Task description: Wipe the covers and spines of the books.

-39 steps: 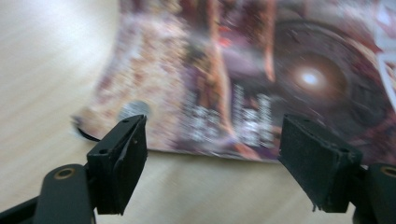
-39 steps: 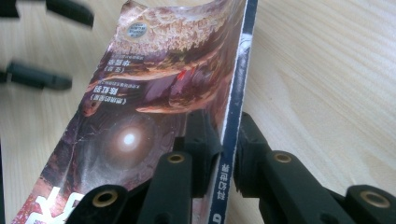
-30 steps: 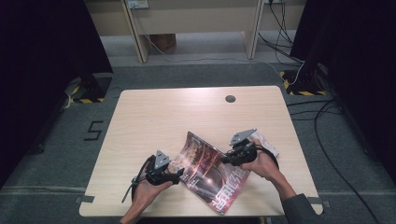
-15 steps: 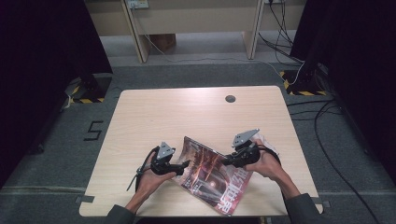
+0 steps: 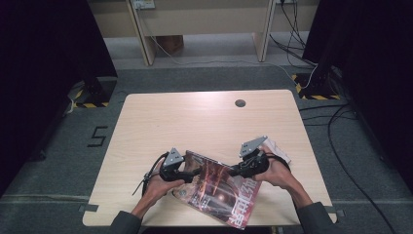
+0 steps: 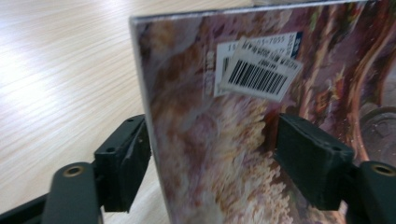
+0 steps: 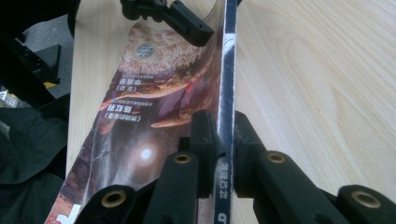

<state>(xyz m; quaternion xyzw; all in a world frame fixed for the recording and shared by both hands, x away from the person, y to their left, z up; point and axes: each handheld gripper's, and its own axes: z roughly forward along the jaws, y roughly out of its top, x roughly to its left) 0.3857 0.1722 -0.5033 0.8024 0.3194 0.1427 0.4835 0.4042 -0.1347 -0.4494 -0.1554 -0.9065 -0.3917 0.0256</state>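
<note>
Right claw (image 7: 218, 140) clamping the magazine's (image 5: 221, 190) spine, left claw (image 6: 210, 163) closing around its far corner, pads not yet pressing, above the desk (image 5: 195, 122).

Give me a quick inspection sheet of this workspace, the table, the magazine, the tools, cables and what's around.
Surface: light wood table with a round grommet hole.
Job's things: magazine tilted up at the near edge.
Clutter: nothing seen.
Grippers: right tool clamped on the magazine's spine; left tool astride the opposite edge, jaws just been closing, pads not yet pressing.
Cables: one trails from the left tool; more on the floor at right.
Surroundings: grey floor marked 5, dark curtains, wooden frame legs behind.
</note>
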